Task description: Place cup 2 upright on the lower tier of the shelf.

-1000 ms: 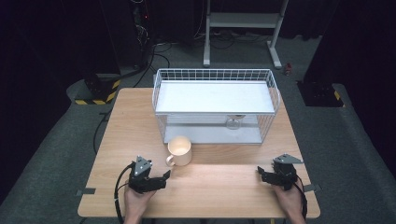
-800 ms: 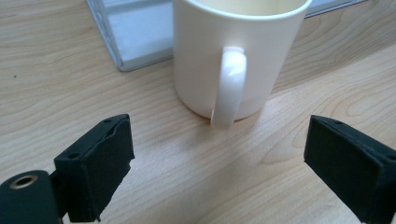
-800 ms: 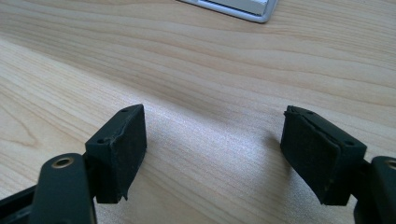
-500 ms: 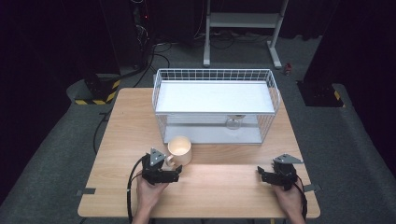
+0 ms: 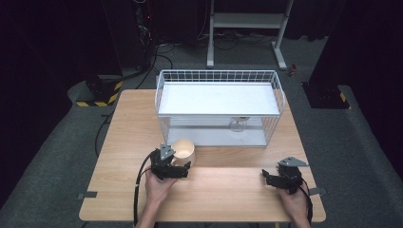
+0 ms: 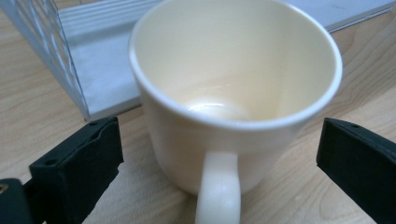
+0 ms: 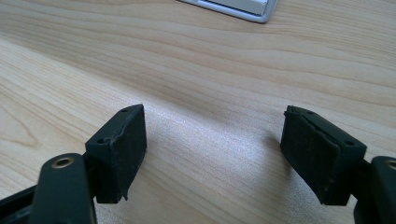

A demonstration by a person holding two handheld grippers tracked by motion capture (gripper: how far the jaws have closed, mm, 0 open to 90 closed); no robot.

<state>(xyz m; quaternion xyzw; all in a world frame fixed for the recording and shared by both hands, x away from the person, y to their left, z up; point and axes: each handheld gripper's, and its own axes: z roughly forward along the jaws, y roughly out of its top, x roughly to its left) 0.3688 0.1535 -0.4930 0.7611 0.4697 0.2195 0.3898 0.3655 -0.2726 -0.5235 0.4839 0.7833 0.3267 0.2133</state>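
Smooth cream ceramic mug (image 6: pixel 233 93) sits between the released left gripper (image 6: pixel 219 154) jaws — right gripper (image 7: pixel 224 154) released over pale wood-grain table (image 7: pixel 196 51).

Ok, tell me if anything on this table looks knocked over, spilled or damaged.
Nothing stands out. The cream mug stands upright and empty on the wooden table, handle toward the open left gripper. The white wire rack sits square. The right gripper rests open over bare wood.

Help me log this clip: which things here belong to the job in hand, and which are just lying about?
In play:
- cream mug
- left hand-held gripper, open around the mug
- possibly the white wire rack

Lying about:
- right hand-held gripper, open, idle on the table
- glass in the rack
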